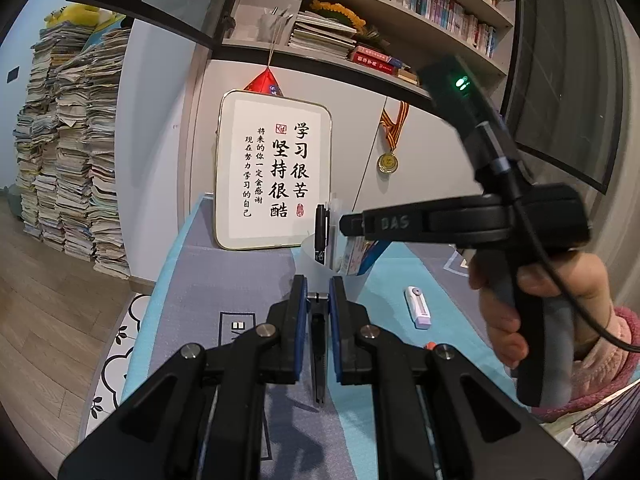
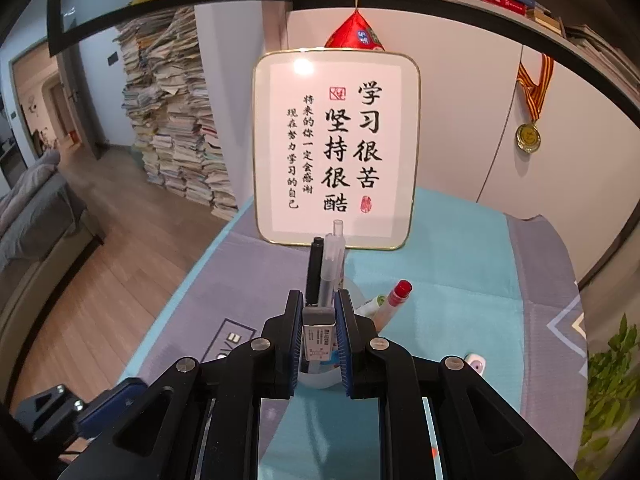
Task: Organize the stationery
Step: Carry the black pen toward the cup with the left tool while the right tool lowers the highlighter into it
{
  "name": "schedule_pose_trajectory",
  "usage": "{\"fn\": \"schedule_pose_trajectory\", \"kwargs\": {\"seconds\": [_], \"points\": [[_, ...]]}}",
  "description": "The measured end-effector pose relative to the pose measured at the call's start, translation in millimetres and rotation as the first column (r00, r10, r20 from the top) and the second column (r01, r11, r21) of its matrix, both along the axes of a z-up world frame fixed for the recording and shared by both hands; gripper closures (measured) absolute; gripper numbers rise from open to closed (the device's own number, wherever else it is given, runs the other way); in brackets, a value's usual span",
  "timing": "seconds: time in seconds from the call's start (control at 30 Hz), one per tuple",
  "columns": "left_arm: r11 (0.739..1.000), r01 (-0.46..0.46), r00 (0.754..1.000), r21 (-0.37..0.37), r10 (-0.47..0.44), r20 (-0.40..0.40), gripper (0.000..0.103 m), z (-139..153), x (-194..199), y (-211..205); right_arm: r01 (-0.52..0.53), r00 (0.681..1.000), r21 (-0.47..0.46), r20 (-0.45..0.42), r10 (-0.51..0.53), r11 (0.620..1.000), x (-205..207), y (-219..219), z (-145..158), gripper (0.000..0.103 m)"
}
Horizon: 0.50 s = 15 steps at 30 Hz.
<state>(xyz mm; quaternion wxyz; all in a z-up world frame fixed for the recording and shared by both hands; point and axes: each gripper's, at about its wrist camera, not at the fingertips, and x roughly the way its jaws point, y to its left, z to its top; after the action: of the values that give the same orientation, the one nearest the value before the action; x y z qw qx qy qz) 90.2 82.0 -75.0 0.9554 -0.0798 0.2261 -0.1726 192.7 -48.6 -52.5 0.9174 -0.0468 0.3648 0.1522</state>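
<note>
My left gripper (image 1: 318, 285) is shut on a slim black pen (image 1: 318, 344) that lies lengthwise between its blue pads, low over the desk mat. A translucent pen cup (image 1: 314, 258) stands just beyond it with a black marker (image 1: 321, 232) and clear pens inside. My right gripper (image 2: 318, 297) is shut on a grey eraser in a white labelled sleeve (image 2: 318, 332), right above the pen cup (image 2: 318, 378). From the left wrist view, the right gripper (image 1: 349, 226) reaches in from the right over the cup, held by a hand in a pink sleeve (image 1: 504, 304).
A white correction tape (image 1: 418, 308) lies on the blue and grey mat (image 1: 224, 280) right of the cup. A red-capped marker (image 2: 400, 292) leans in the cup. A framed calligraphy board (image 2: 336, 148) stands against the wall behind. The desk's left edge drops to wooden floor.
</note>
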Motion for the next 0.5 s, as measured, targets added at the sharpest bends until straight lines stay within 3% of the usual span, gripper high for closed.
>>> {"fn": "schedule_pose_trajectory", "kwargs": {"seconds": [0.23, 0.5], "points": [[1.0, -0.003, 1.0, 0.007, 0.003, 0.0, 0.094, 2, -1, -1, 0.006, 1.0, 0.022, -0.024, -0.006, 1.0, 1, -7, -6, 0.086], [1.0, -0.007, 1.0, 0.016, 0.007, 0.024, 0.094, 15, 1, -4, 0.022, 0.999, 0.059, 0.042, -0.025, 0.998, -36, -42, 0, 0.086]]}}
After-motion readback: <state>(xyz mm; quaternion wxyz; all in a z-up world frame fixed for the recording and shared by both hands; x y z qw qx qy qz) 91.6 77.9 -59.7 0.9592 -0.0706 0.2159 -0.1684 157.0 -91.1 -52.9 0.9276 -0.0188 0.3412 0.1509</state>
